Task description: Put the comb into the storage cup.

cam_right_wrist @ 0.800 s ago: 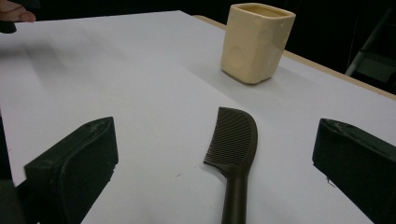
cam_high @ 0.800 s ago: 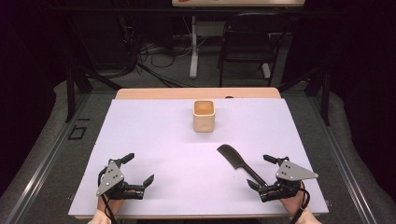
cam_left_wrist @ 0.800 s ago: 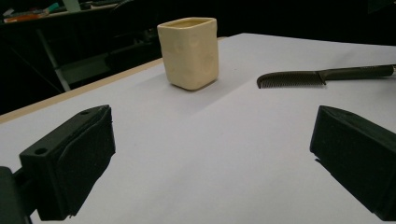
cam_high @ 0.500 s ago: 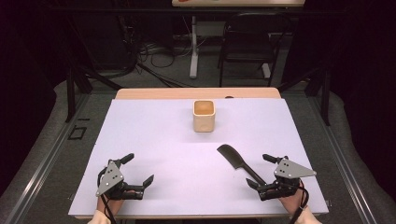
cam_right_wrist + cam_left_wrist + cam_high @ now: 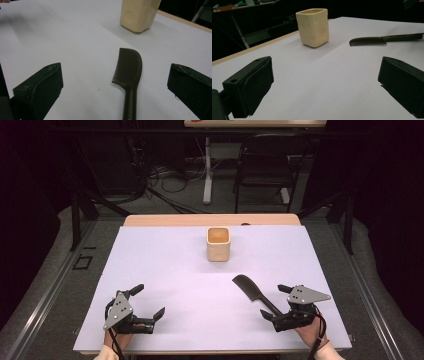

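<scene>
A pale lilac sheet (image 5: pixel 165 265) covers the table, with a strip of bare wood (image 5: pixel 210 220) showing along its far edge. Past the table the room is dark: a grey floor, a tangle of cables (image 5: pixel 170 175), a white post (image 5: pixel 207 170) and a black chair (image 5: pixel 262 165).

At the near edge, 2 hands come in from below, each holding 1 gripper low over the sheet. The left gripper (image 5: pixel 145 301) sits at the near left corner, jaws pointing toward the middle of the table and spread wide with nothing between them. The right gripper (image 5: pixel 275 301) sits at the near right corner, jaws equally wide apart. The black comb (image 5: pixel 130 70) lies flat on the sheet with its handle running in between those jaws; the pads stand clear of it on both sides, so it is not gripped. Its toothed head reaches ahead of the right gripper, toward the table's centre. Farther off beyond the comb, well apart from both grippers, a cream square cup (image 5: pixel 218 244) stands upright.
</scene>
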A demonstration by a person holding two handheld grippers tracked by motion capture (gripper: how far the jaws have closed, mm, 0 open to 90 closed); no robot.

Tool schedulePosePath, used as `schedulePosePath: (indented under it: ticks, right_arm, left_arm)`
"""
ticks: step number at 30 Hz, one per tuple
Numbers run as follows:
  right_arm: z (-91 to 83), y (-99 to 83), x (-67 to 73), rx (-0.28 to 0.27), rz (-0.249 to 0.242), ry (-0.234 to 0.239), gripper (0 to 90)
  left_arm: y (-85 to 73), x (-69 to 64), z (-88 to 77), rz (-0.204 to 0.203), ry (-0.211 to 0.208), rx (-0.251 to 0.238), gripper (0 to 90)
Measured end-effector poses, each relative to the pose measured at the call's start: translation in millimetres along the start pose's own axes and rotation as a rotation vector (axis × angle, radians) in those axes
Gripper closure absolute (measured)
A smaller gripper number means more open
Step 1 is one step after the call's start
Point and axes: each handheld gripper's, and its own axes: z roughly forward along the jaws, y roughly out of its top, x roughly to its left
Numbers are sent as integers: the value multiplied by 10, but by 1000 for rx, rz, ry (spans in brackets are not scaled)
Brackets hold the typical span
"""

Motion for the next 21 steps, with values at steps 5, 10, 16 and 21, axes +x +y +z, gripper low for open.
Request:
schedulePosePath:
  ticks: [5,10,16,21]
  right_arm:
    - [64,36,-12,57,22,15,0]
    - [121,70,-39,102,41,16,0]
    - [152,132,-67,137,48,19,0]
    - [212,173,-76,195,56,29,0]
  left_arm:
    - [0,9,-4,-5,1,-5,1]
    - [-3,19,9,-4,-4,0,1]
    - [-7,16,17,-9,2,6,1]
    - [-12,20,0,-13,6,0,1]
